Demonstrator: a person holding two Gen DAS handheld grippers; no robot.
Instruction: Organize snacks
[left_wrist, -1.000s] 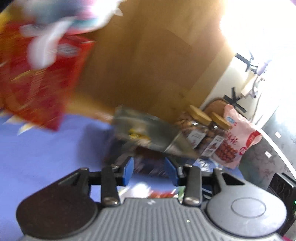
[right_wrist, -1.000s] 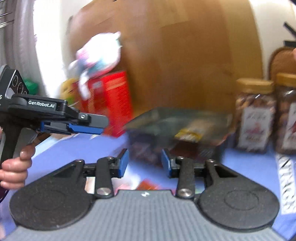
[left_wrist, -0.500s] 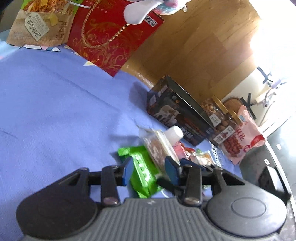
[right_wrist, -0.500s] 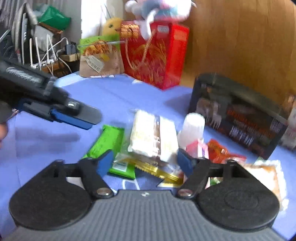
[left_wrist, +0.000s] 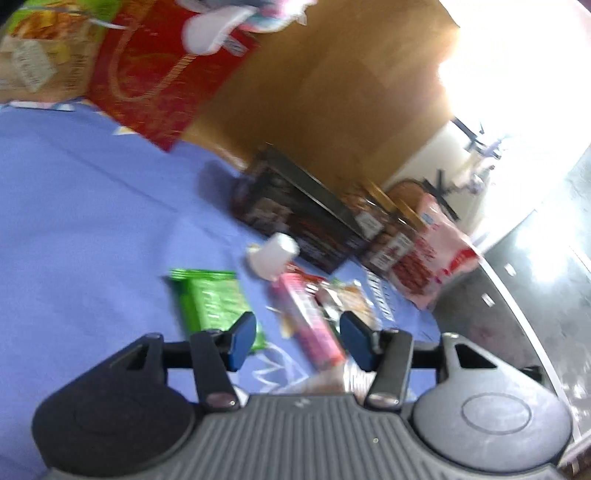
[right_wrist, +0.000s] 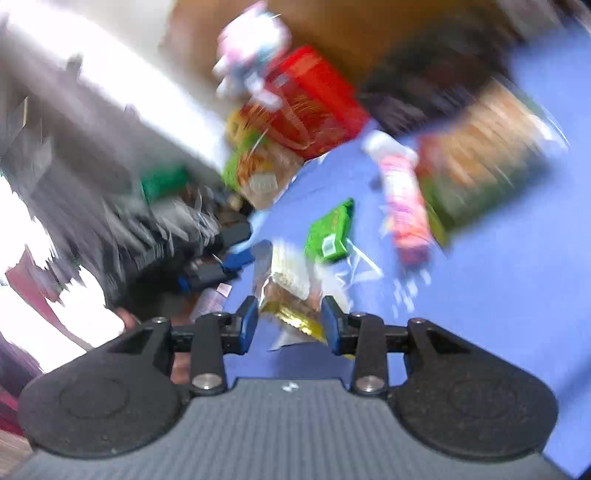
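We find the left gripper (left_wrist: 297, 341) over the blue cloth (left_wrist: 85, 221), jaws just widened and gripping nothing; a pink packet (left_wrist: 312, 325) lies beyond the gap. The right gripper (right_wrist: 289, 325) has just been closing around a clear wrapped snack (right_wrist: 286, 291); blur hides whether the pads press it. Green packet (right_wrist: 330, 232) lies just beyond.

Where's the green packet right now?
Left wrist view: green packet lies on the blue cloth, left of the pink tube, just ahead of the gripper's left finger.
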